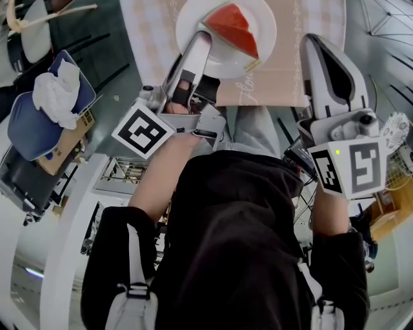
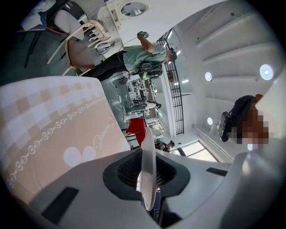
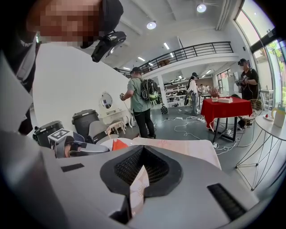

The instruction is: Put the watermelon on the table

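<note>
1. The watermelon [image 1: 233, 29] lies on a plate [image 1: 193, 22], over the cloth [image 1: 277, 77].
2. My left gripper [image 1: 201, 40] has its jaws pinching the plate's rim, so the slice rides level.
3. My right gripper [image 1: 314, 44] has its jaws pinching the cloth's edge, likely to steady it.

The plate [image 1: 193, 18] is looking like glazed white ceramic, smooth and glossy. The watermelon [image 1: 233, 29] is showing moist, slightly shining red flesh. The tablecloth [image 1: 284, 71] is looking like soft, matt cloth with a pale printed check. The left claw [image 2: 149, 179] is showing a smooth, matt, light grey plastic shell. Its black pads [image 2: 127, 172] are looking rough and finely ribbed, like rubber, where they are pressing on the plate's rim. The right claw [image 3: 137, 188] is showing the same plastic shell and ribbed pads, which are pinching a fold of the tablecloth.
</note>
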`<state>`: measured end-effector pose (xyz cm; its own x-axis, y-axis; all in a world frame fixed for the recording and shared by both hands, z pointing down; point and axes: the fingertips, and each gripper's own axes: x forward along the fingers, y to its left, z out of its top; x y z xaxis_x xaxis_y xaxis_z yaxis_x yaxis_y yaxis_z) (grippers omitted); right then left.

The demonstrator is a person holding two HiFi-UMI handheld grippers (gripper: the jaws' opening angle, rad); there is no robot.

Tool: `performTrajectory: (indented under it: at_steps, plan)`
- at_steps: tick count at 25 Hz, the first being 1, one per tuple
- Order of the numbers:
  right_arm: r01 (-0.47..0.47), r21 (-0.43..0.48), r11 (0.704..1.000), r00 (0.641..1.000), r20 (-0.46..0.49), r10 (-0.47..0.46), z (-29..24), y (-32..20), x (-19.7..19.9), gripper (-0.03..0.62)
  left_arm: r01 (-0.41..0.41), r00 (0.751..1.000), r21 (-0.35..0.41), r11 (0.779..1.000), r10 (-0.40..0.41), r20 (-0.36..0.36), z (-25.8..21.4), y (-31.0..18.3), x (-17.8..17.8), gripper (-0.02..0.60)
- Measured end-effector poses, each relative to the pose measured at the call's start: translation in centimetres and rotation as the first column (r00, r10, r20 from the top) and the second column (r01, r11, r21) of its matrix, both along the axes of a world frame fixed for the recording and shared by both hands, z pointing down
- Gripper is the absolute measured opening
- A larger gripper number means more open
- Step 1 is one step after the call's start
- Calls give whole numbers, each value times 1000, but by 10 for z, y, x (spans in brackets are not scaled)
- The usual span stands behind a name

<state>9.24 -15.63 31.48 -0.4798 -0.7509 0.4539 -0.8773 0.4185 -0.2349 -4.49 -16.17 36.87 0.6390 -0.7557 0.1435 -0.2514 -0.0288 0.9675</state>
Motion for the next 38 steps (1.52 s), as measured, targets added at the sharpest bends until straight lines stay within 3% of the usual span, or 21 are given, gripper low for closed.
performTrajectory:
  at_steps: [10,23,38]
  plan:
    - [-8,-36,999,1000,9,9,26,-6,3,11,-37,998,-15,999,37,47,34,0,0,40]
    - [-17,-78,997,1000,15,18,52,4,13,11,-64,998,-56,996,63,-16,69,9,17,40]
    - [-22,-126,992,999,36,27,82,5,18,11,-57,998,-91,994,56,-13,104,8,25,41]
